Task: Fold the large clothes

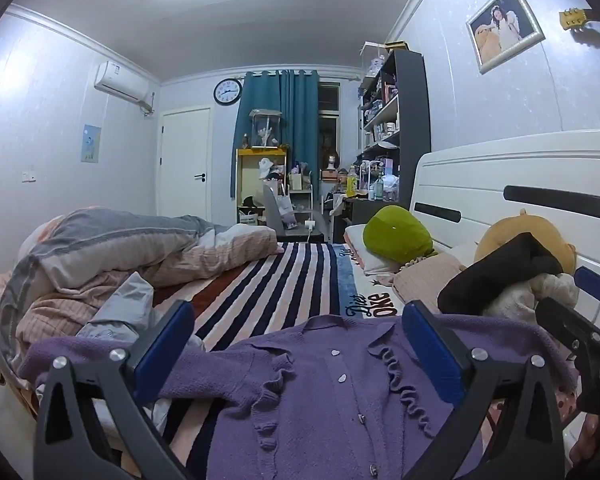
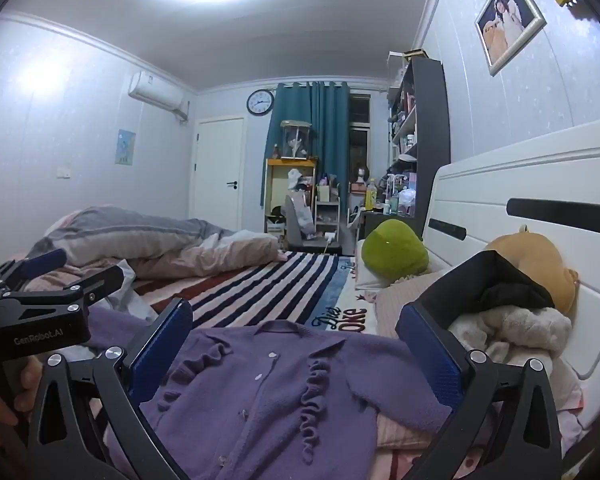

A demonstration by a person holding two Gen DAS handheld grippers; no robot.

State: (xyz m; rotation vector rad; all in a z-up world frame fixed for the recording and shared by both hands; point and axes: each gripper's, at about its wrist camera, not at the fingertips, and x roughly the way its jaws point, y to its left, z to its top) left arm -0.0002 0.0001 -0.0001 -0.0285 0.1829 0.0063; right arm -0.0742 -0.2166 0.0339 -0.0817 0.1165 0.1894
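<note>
two wide-set pairs of blue-padded jaws hover over a bed [image 1: 284, 280] covered by a striped blanket [image 1: 260, 292], the largest thing in view. a rumpled grey-and-pink duvet [image 1: 112, 248] is heaped along its left side. the purple cardigan [image 1: 320, 392] lies spread face up on the near end of the bed, buttoned, its ruffled front toward the cameras and its collar pointing away. at the white headboard [image 1: 520, 184] sit a green plush [image 1: 396, 232], an orange plush [image 1: 508, 236] and a black garment [image 1: 496, 272] on a pale one. the left gripper [image 1: 300, 344] stands fully open above the cardigan, nothing between its pads. the right gripper [image 2: 296, 344] is just as wide and empty, over the cardigan's right half.
</note>
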